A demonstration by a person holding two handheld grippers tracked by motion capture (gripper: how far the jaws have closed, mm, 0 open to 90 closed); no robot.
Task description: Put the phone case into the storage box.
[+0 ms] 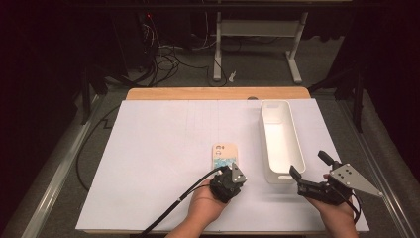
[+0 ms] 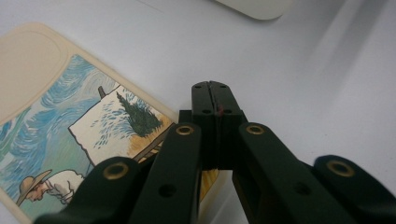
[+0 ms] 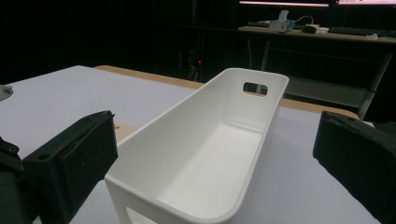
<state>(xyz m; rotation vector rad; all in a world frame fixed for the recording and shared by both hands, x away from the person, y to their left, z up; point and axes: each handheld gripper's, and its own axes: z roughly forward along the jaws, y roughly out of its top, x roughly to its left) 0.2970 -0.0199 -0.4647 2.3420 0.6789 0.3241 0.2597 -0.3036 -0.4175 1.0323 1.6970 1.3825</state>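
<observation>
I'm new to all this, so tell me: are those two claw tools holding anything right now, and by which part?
Nothing is held. The left gripper is shut on itself, beside the phone case. The right gripper stands open at the near end of the white bin.

claw [image 2: 215,88]: jaws together | beside phone case [image 2: 70,126] (painted scene)

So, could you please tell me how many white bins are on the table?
1: the white bin stands on the table's right side, right of the phone case.

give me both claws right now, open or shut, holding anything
Left claw: shut, nothing between its jaws, tips over the table beside the painted phone case.
Right claw: open, empty, either side of the white bin's near end.
</observation>
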